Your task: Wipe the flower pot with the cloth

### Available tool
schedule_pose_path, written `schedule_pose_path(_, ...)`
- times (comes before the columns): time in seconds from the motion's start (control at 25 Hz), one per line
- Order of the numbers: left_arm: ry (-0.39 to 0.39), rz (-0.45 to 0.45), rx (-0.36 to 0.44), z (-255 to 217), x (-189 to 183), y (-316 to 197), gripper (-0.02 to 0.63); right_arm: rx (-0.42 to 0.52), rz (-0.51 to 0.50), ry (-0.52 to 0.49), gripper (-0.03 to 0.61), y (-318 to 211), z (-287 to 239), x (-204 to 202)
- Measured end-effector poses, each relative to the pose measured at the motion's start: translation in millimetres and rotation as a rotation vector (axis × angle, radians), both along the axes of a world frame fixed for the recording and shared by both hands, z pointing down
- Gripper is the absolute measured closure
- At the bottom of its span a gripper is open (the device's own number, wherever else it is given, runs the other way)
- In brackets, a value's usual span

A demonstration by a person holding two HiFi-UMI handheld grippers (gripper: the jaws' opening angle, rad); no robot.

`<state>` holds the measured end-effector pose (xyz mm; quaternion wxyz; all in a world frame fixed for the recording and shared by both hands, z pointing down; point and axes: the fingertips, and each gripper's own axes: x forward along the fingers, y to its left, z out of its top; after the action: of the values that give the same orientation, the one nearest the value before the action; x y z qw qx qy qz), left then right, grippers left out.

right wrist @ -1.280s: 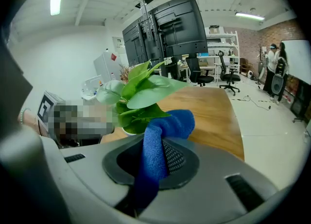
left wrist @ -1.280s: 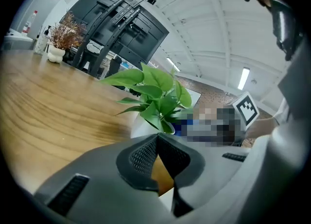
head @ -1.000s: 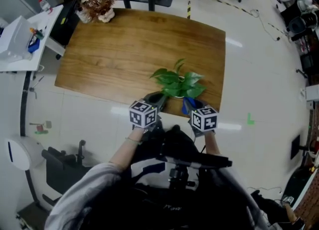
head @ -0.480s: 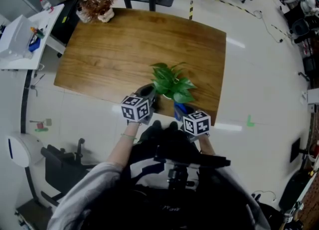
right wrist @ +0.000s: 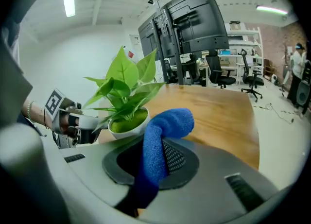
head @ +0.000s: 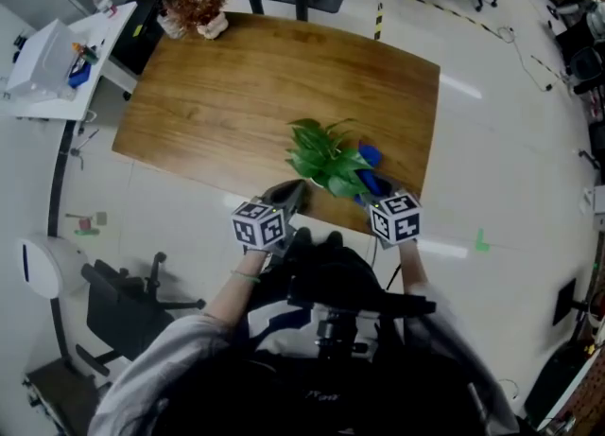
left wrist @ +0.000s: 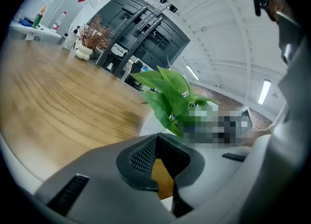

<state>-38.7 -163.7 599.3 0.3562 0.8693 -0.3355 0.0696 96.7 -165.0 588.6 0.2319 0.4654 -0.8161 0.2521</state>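
Note:
A leafy green plant (head: 326,162) stands in a white flower pot (right wrist: 124,130) near the front edge of the wooden table (head: 236,94). My right gripper (head: 367,183) is shut on a blue cloth (right wrist: 163,135), whose folded end (head: 370,154) sticks out beside the pot's right side. In the right gripper view the cloth lies just short of the pot rim. My left gripper (head: 293,188) is at the pot's left front with its jaws together and nothing between them. The white pot wall (left wrist: 148,123) sits right beyond its tips (left wrist: 156,138).
A small pot of dried reddish flowers (head: 198,8) stands at the table's far left corner. A white side table (head: 52,56) with bottles is left of it. Office chairs (right wrist: 221,70) and dark equipment racks (right wrist: 194,24) stand beyond the table. A black tripod (head: 151,283) stands on the floor at my left.
My right gripper has moved forward along the pot's right side, carrying the blue cloth from the front edge to beside the leaves. The left gripper stays at the pot's left front.

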Motion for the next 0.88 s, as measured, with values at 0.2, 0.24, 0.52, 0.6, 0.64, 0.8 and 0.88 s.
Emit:
schedule_pose_path(0.2,0.004,-0.020,-0.014,3,5,3,0.606,-0.008,-0.072,-0.003,0.518,-2,5,-19)
schedule_pose_path(0.24,0.002,-0.028,-0.013,3,3,1,0.606,-0.016,-0.079,-0.001,0.518,1,10,-22)
schedule_pose_path(0.52,-0.010,-0.078,0.010,2,-7,-28,0.606,-0.085,-0.155,-0.017,0.518,31,33,-47)
schedule_pose_path(0.6,-0.017,-0.096,0.020,2,-10,-40,0.606,-0.095,-0.177,-0.020,0.518,35,37,-55)
schedule_pose_path(0.64,-0.019,-0.105,0.025,1,-12,-46,0.606,-0.098,-0.189,-0.019,0.518,35,38,-58)
schedule_pose_path(0.8,-0.021,-0.139,0.035,-1,-17,-62,0.606,-0.114,-0.236,-0.009,0.518,37,44,-72)
schedule_pose_path(0.88,-0.015,-0.154,0.034,-1,-16,-65,0.606,-0.123,-0.247,-0.003,0.518,37,47,-74)
